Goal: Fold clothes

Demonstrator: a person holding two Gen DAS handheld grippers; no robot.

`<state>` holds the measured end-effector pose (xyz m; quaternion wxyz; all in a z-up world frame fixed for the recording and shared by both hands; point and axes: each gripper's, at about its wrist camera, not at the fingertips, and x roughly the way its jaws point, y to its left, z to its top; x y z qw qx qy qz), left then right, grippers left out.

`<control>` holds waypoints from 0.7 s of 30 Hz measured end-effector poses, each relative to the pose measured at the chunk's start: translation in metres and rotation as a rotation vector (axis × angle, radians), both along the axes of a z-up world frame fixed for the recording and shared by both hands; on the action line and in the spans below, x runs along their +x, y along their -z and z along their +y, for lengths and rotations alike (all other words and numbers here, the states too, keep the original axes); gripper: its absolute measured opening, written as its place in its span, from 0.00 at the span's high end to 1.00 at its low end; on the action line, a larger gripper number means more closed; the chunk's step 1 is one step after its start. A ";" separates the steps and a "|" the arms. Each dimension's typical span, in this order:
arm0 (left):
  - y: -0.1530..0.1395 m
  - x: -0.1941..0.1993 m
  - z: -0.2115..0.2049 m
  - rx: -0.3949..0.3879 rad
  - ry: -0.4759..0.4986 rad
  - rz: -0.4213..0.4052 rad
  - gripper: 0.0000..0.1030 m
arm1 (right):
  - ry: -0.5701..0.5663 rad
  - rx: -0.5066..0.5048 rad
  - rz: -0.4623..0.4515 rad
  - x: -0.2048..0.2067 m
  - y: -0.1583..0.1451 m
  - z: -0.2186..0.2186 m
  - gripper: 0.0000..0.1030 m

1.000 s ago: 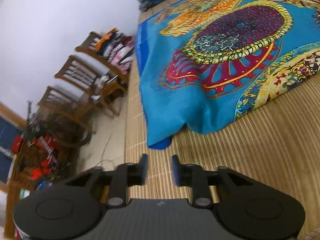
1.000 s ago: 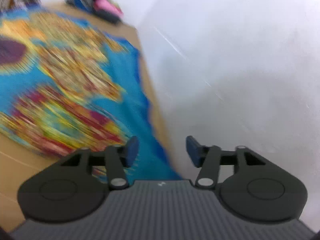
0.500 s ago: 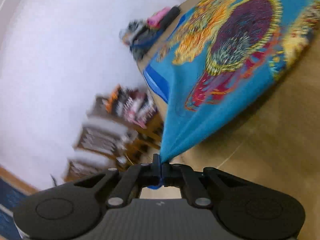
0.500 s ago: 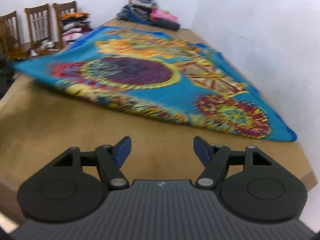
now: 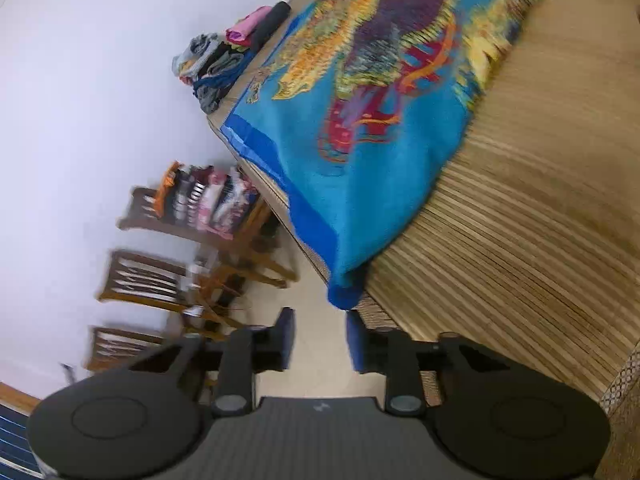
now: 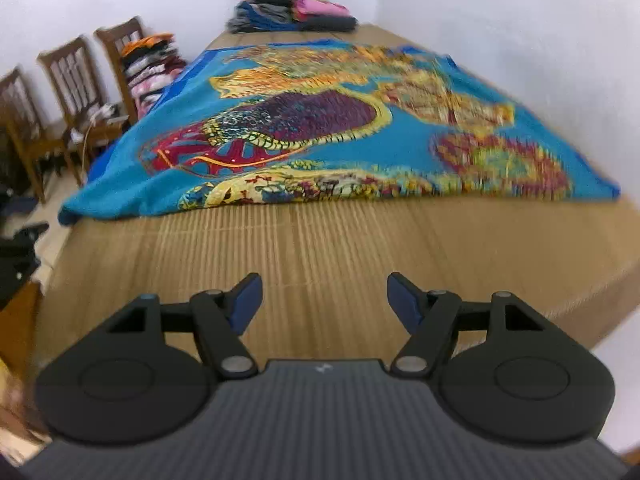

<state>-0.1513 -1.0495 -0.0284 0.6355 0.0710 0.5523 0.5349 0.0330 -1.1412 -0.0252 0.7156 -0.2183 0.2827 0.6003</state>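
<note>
Nearest in the left wrist view: left gripper (image 5: 319, 338), 2 blue-padded jaws opening, nothing between them, poised off the edge of the woven bamboo-slat mat (image 5: 520, 240) over the pale floor

Just ahead of those jaws and slightly to their right: near corner of the bright blue cloth printed with yellow, red and purple medallions (image 5: 360, 184), drooping over the mat's edge, close to the pads but not touching

In the right wrist view: right gripper (image 6: 322, 300), jaws spread wide and empty, above bare mat, well short of the cloth's near hem

Cloth spread flat across the mat, long axis running side to side in the right view, left corner hanging off, right corner far out toward the white wall

Left gripper judged much nearer to a corner; right corner calls for a longer reach

Furthest: pile of folded clothes (image 6: 292, 12) at the mat's far end; 3 brown wooden chairs (image 6: 80, 80) along the wall
</note>
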 end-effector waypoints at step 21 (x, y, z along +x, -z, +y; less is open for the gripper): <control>-0.067 -0.124 0.208 -0.117 0.358 -0.353 0.44 | 0.679 0.180 0.313 -0.114 -0.020 0.108 0.31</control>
